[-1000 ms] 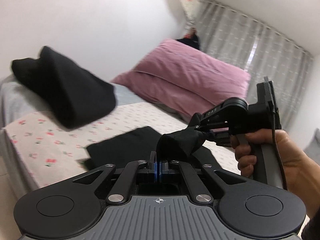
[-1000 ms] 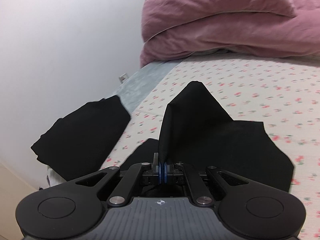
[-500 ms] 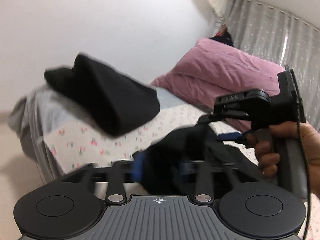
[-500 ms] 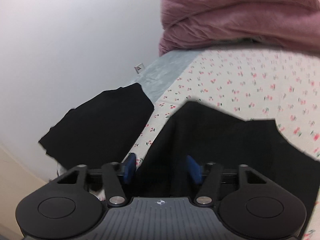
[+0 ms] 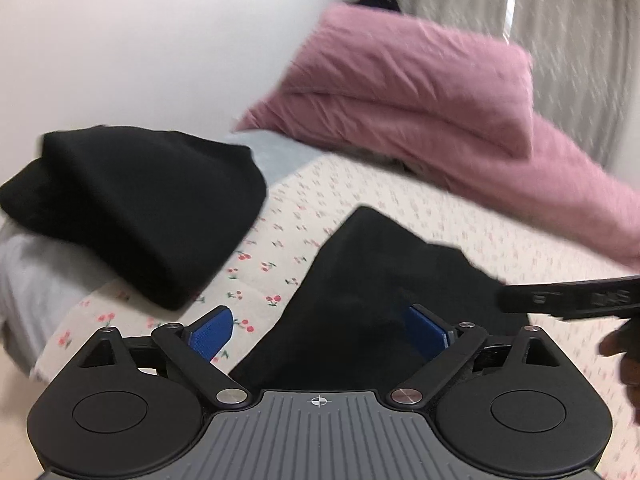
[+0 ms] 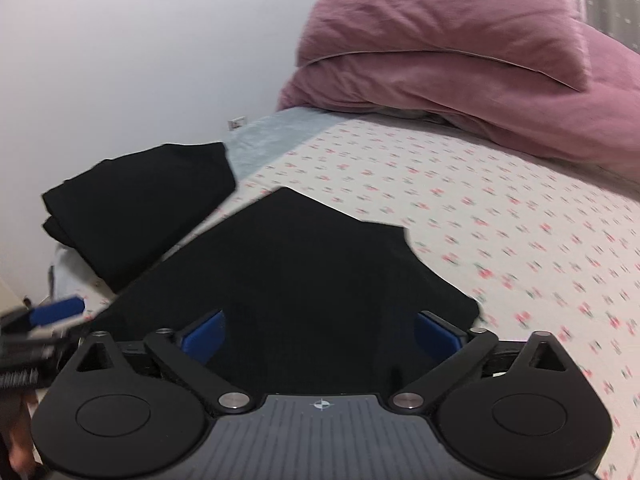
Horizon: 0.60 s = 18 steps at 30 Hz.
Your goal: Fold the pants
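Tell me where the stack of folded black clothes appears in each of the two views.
Left wrist view: the stack of folded black clothes is at the left, at middle height.
Right wrist view: the stack is again at the left, at middle height.
Shared landmark: the pink pillow, upper right in both.

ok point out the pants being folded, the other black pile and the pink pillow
pants [image 6: 304, 264], right wrist view, middle of the flat black cloth
black pile [image 5: 152, 208], left wrist view, top of the stack
pink pillow [image 6: 448, 28], right wrist view, its upper face
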Tool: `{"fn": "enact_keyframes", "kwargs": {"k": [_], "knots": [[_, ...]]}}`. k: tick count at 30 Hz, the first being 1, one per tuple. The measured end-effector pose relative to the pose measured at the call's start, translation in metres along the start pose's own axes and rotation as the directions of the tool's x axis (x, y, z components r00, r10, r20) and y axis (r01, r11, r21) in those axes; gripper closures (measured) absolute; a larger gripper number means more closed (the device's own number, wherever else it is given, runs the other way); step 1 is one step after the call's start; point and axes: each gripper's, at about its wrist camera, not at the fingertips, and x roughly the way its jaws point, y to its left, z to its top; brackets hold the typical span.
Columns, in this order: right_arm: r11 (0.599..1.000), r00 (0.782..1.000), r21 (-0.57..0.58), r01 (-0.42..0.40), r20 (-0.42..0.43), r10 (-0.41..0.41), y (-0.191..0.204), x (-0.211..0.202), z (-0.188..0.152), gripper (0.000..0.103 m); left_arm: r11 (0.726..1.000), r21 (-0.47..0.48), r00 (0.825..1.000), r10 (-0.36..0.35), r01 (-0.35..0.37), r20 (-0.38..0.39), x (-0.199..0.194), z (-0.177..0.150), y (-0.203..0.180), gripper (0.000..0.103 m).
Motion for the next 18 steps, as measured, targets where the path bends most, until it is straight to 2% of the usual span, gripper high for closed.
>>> {"fn": "enact_keyframes", "kwargs": {"k": [4,7,9,11,14,18], "knots": [[1.0,1.0,0.018,0.019,-0.017,-0.019,-0.01,-0.003,-0.014,0.0,0.992,0.063,0.991,-0.099,0.105,-0.088,0.031,0.014,0.005,0.007],[0.999,0.999,0.037,0.025,-0.029,-0.024,-0.02,-0.004,-0.024,0.0,0.983,0.063,0.974,-0.159,0.171,-0.161,0.055,0.025,0.012,0.007],[0.998,0.999,0.061,0.014,-0.037,-0.012,-0.025,-0.004,-0.029,0.0,0.976,0.036,0.95,-0.199,0.214,-0.241,0.071,0.032,0.017,0.007],[0.995,0.999,0.1,-0.011,-0.045,0.016,-0.033,-0.003,-0.035,0.0,0.962,-0.018,0.909,-0.264,0.273,-0.322,0.087,0.038,0.021,0.007],[0.986,0.996,0.158,-0.059,-0.054,0.068,-0.041,-0.003,-0.043,0.0,0.941,-0.1,0.867,-0.337,0.323,-0.367,0.108,0.044,0.03,0.008],[0.974,0.992,0.205,-0.094,-0.063,0.109,-0.047,0.001,-0.05,0.0,0.894,-0.148,0.799,-0.446,0.424,-0.404,0.129,0.047,0.035,0.008]]}}
